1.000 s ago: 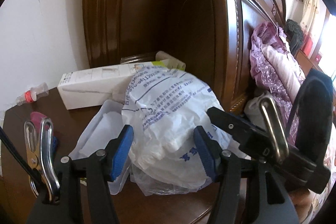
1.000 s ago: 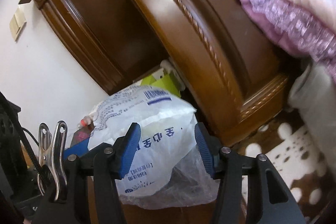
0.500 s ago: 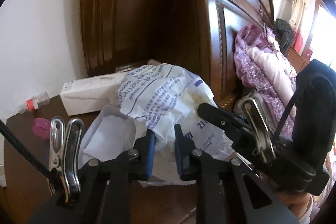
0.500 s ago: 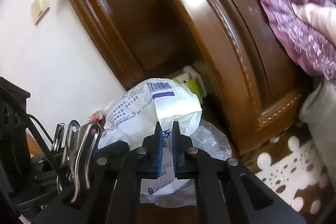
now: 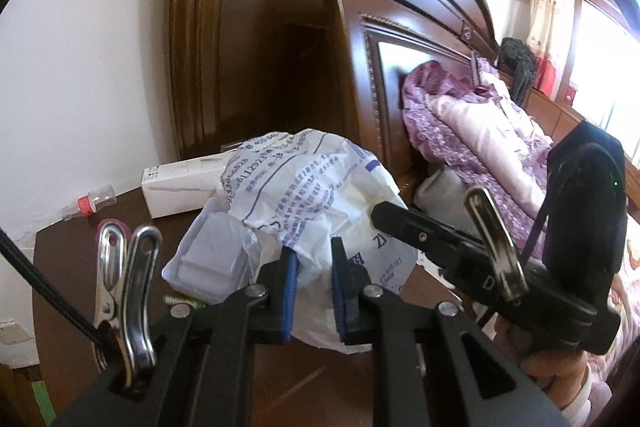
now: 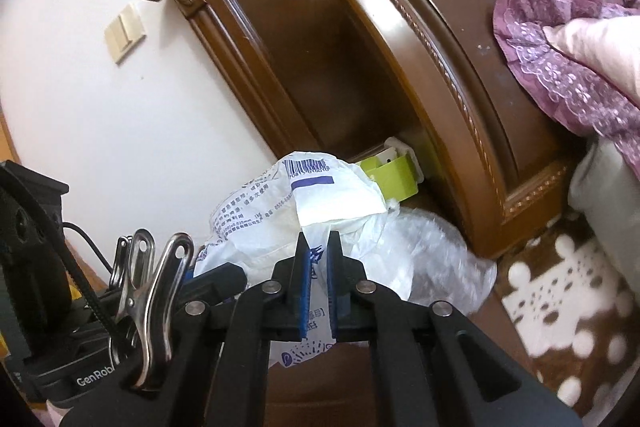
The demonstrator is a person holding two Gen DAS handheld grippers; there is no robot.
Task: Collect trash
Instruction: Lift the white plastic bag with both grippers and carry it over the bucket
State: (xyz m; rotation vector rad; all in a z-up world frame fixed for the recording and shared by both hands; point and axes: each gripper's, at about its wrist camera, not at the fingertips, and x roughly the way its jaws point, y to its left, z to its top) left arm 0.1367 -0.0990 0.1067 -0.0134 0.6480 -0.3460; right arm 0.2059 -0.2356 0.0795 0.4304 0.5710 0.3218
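Now white printed bag (image 5: pixel 304 195) pinched between both hand-held grippers' nearly closed pads.

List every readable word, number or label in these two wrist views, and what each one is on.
"GenRob", cut off by the clip: left gripper body, seen in the right wrist view.
"ZT", partial: white printed plastic bag, near the right gripper's tip.
Barcode with digits beneath, too blurred to be sure of: same bag.
Blue Chinese text and long numbers on the bag: too small and crumpled to read.
White carton: print illegible.
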